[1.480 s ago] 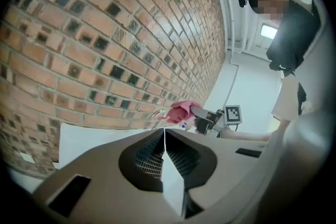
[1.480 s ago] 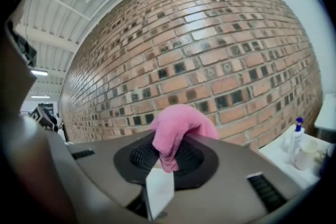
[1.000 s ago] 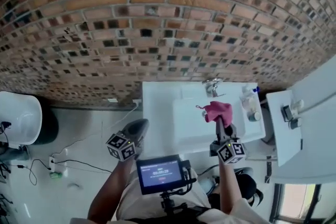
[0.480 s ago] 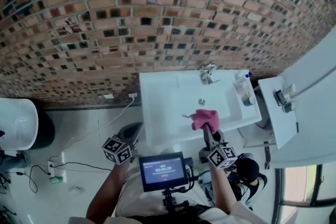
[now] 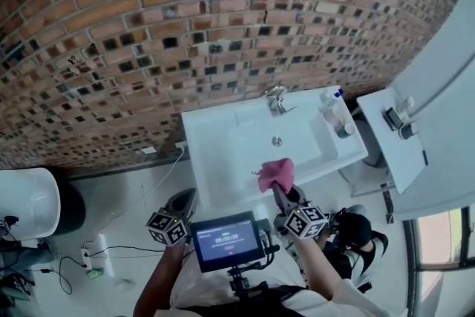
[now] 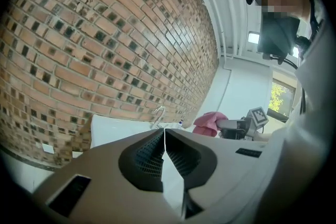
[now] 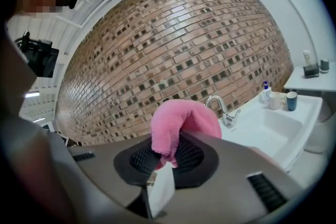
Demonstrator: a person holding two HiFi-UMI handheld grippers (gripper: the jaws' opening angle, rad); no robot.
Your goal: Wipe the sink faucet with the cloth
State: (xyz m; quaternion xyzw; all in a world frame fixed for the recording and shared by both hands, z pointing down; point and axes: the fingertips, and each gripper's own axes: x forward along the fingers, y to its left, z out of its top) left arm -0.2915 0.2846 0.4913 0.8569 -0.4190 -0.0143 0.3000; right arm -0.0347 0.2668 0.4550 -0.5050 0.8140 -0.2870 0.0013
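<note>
Cloth (image 7: 184, 118), pink, soft, perhaps terry, between ribbed jaws of right gripper (image 7: 168, 155).

Right gripper view: your right gripper (image 7: 168, 161) has its jaws clamped on the pink cloth (image 7: 184, 120), which is bunched above them. The chrome faucet (image 7: 221, 108) stands at the back edge of the white sink (image 7: 262, 136), against the brick wall (image 7: 184, 39). A bottle (image 7: 266, 91) and a blue cup (image 7: 291, 100) stand at the sink's right end.

Head view: white rounded fixture (image 5: 26, 203) at the lower left, cut off by the frame edge; screen (image 5: 225, 240) print too small to read; shelf items (image 5: 393, 120) at right too small to identify. Right gripper view: lower end of the cloth (image 7: 184, 120) hidden between the jaws.
</note>
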